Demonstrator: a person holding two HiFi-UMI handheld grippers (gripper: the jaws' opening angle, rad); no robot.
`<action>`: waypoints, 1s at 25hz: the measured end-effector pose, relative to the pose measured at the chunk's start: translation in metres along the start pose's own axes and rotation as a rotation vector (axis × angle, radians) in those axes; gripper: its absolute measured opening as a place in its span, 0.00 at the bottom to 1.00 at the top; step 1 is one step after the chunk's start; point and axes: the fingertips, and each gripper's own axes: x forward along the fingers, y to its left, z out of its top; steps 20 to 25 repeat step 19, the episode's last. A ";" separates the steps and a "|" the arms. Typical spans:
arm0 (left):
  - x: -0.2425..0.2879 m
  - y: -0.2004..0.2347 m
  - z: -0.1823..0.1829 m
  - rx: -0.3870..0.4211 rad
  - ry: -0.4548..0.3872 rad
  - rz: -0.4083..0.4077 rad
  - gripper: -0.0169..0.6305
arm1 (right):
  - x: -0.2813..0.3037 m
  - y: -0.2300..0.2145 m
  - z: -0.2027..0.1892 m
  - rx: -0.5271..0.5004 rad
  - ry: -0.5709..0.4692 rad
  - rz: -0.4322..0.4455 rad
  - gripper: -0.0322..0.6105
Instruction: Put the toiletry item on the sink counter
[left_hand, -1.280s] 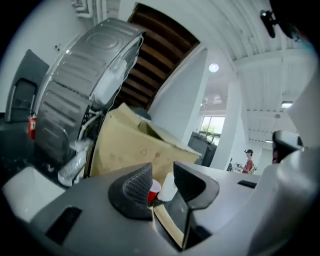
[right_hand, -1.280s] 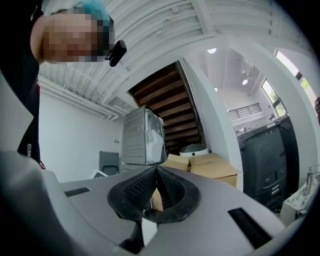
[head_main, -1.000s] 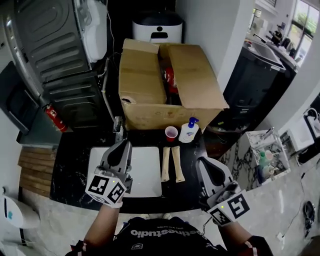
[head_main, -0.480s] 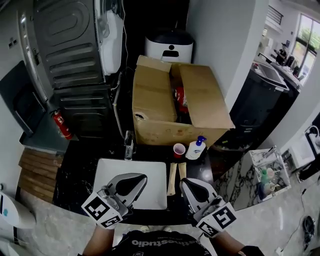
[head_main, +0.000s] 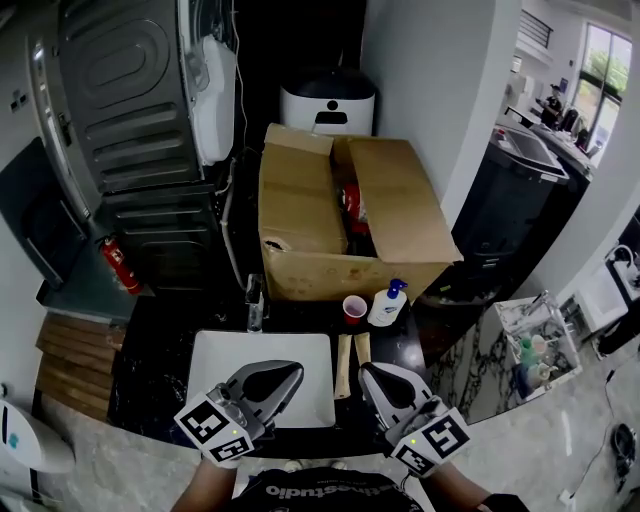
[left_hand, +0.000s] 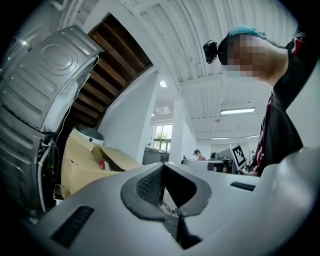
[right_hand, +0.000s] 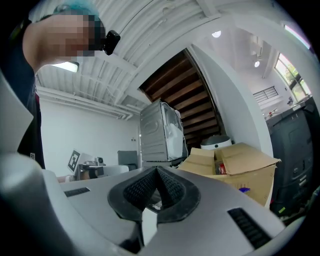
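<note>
The toiletry item (head_main: 385, 303), a white pump bottle with a blue top, stood upright on the dark counter (head_main: 160, 345), just in front of the cardboard box (head_main: 300, 210) and right beside a red cup (head_main: 354, 308), well apart from both grippers. A tall grey appliance (head_main: 120, 110) filled the upper left of the head view. The open box, with something red inside it, sat at the back of the counter. A white sink (head_main: 225, 360) was set into the counter nearer the person, with a faucet (head_main: 254, 300) at its far edge. The left gripper (head_main: 290, 373) hung over the sink's near edge with its jaws pressed together on nothing. The right gripper (head_main: 372, 373) hung over the counter's near edge, its jaws likewise pressed together and empty. Two pale wooden pieces (head_main: 345, 362) lay side by side between the sink and the right gripper.
</note>
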 end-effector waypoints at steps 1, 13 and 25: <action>0.001 0.000 0.001 0.003 0.000 -0.003 0.05 | 0.000 0.000 0.000 0.001 0.000 -0.002 0.11; 0.000 0.001 -0.001 -0.009 -0.004 -0.010 0.05 | 0.003 0.006 -0.001 -0.018 0.011 0.007 0.11; 0.000 0.000 -0.001 -0.011 -0.002 -0.017 0.05 | 0.001 0.005 -0.002 -0.020 0.013 0.000 0.11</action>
